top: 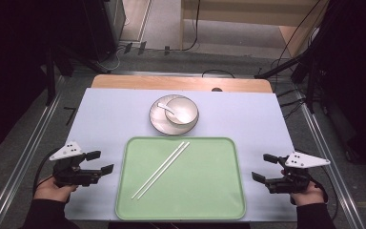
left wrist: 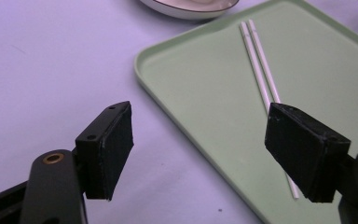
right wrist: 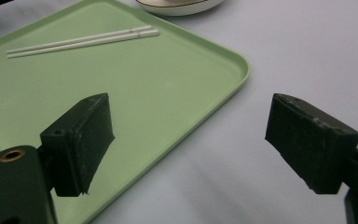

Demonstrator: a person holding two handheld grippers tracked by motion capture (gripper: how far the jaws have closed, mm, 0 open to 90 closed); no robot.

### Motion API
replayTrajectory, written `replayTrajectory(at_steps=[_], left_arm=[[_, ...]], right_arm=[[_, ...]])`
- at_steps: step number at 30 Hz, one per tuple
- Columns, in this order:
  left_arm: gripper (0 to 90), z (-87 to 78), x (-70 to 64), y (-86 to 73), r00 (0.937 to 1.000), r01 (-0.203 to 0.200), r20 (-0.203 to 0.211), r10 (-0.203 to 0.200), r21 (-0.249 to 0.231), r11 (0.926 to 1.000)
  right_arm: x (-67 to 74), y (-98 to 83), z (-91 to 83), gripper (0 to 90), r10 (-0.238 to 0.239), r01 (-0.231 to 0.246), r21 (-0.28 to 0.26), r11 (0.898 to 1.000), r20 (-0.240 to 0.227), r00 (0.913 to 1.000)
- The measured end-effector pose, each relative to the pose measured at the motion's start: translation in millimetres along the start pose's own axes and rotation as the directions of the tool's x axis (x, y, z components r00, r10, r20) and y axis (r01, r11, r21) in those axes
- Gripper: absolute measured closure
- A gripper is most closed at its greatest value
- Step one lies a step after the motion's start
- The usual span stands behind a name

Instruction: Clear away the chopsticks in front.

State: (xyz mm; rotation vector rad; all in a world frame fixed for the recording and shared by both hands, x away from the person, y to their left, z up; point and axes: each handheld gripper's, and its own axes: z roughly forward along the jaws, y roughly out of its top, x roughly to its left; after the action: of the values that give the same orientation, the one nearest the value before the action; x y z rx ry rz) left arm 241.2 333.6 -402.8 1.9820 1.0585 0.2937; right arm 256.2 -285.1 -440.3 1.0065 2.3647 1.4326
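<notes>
- The pair of white chopsticks (top: 161, 169) lies side by side and slantwise on the green tray (top: 219, 200), at its left-middle part, with neither gripper touching it.
- The tray sits on the pale table cover (top: 109, 114), at the near edge.
- Just beyond the tray stands a white bowl (top: 174, 114) with a white spoon (top: 167, 109) in it; its rim seems to carry a dark line, though the view is too small to be sure.
- No writing or brand can be read anywhere.
- The left gripper (top: 100, 162) hangs left of the tray, jaws wide apart and empty.
- The right gripper (top: 263, 167) hangs right of the tray, jaws likewise wide and empty.
</notes>
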Motion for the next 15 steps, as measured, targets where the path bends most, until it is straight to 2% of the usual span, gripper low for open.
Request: replayTrajectory(at_steps=[4, 6, 10, 15], left_arm=[[23.9, -9.7, 6.7, -7.1, 0.9995, -0.029, 0.01, 0.03, -0.037, 0.9989], [24.0, -12.5, 9.2, -9.6, 0.9997, -0.023, -0.002, 0.023, -0.048, 0.9986], [24.1, -17.0, 14.0, -13.3, 0.9999, -0.017, 0.0, 0.017, -0.068, 0.9975], [24.3, -20.1, 20.1, -16.7, 0.9996, -0.027, -0.004, 0.026, -0.081, 0.9964]], right_arm=[[-0.2, 0.0, -0.1, 15.5, -0.001, 0.001, -0.001, 1.0, 0.0, 1.0], [-0.1, 0.1, 0.1, 15.5, -0.001, 0.001, -0.002, 1.0, 0.0, 1.0], [-0.2, 0.2, 0.1, 15.5, -0.005, 0.005, -0.005, 1.0, -0.001, 1.0], [-0.1, 0.2, 0.2, 15.5, -0.005, 0.005, -0.004, 1.0, 0.0, 1.0]])
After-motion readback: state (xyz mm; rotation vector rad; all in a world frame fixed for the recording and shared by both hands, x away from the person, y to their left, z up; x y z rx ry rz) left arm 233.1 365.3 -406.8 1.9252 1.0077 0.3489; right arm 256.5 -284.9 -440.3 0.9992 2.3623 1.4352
